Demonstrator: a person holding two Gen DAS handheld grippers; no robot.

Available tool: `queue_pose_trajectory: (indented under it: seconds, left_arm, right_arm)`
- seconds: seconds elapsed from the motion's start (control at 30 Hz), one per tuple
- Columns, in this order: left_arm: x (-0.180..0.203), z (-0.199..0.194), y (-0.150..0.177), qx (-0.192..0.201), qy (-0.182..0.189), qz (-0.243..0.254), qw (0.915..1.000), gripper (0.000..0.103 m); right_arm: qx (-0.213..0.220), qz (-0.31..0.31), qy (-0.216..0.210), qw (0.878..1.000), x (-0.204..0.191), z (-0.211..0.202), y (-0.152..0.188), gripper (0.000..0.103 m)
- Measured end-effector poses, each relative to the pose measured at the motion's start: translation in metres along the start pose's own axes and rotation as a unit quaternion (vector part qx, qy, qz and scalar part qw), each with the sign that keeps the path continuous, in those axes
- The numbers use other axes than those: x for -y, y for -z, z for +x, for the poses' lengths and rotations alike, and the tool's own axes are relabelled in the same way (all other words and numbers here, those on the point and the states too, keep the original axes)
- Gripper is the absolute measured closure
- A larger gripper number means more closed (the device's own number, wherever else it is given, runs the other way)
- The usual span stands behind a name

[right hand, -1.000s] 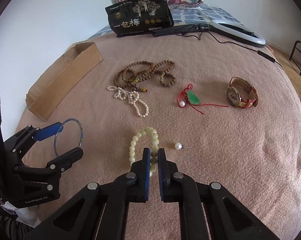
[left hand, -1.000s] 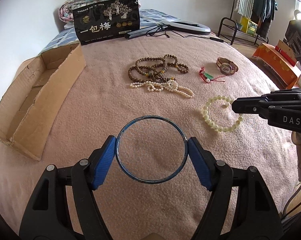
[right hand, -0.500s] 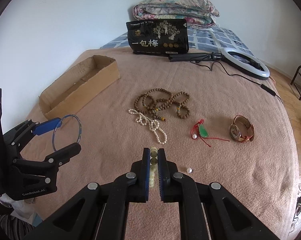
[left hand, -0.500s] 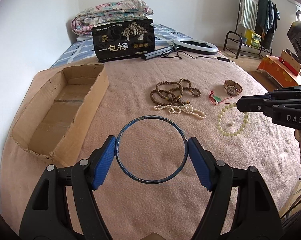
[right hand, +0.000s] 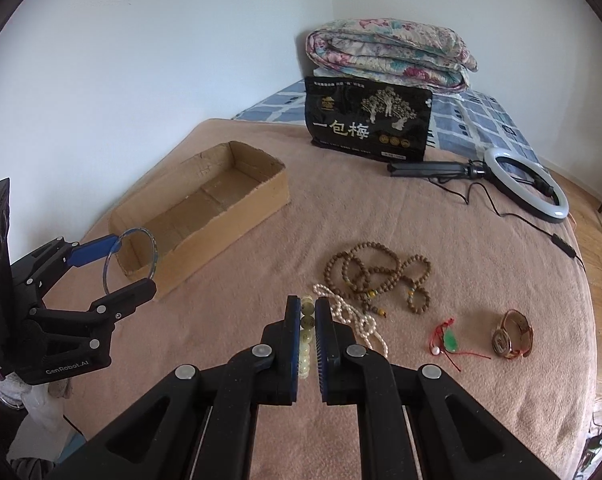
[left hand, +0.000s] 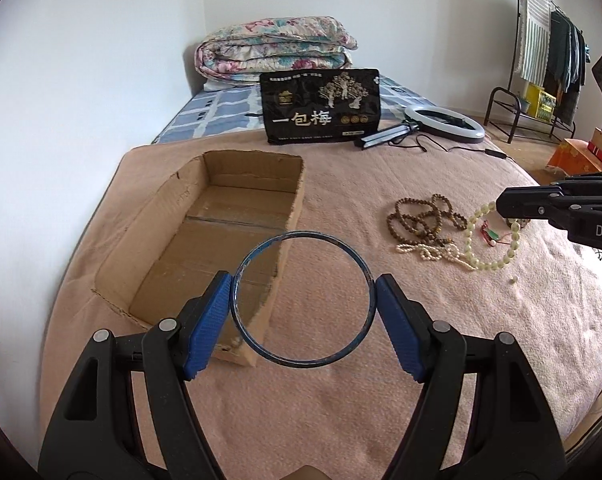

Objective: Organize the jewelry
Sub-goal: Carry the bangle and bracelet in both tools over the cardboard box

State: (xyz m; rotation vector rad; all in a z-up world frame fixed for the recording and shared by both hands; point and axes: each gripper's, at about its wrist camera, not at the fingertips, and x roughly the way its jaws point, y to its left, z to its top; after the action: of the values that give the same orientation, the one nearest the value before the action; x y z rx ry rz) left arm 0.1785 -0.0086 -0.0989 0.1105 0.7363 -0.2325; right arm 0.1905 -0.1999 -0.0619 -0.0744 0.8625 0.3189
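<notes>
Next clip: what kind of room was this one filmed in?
Most likely a bedroom in a home. The work surface is a bed under a pink blanket, a folded floral quilt sits at its far end, and a clothes rack with hanging garments stands by the wall.

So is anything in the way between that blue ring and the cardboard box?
Nothing visible. The blue bangle, clamped in the left gripper, hangs by the near corner of the cardboard box, whose top is open and whose visible floor is bare.
</notes>
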Motion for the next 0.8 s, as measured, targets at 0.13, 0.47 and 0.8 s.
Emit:
queue_pose_trajectory:
  seconds: [0.13,0.47,0.8]
  left_arm:
    - [-0.026,0.002,-0.005,0.003,-0.017,-0.014,0.9998,0.028]
    - [-0.068,0.019,-0.009,-0.005,-0.047,-0.026,0.9985,0.028]
    - [-0.096,0.041,-0.011,-0.018,-0.053,-0.046,0.9974,0.028]
  right_arm:
    - [0.012,-0.012,-0.014,1.0,-0.018,0.007,-0.023,0.099]
    - [0.023,-0.038,-0.043,0.998,-0.062,0.04,-0.07,0.099]
    - [0.02,-0.05,-0.065,0.996,-0.095,0.077,-0.1,0.099]
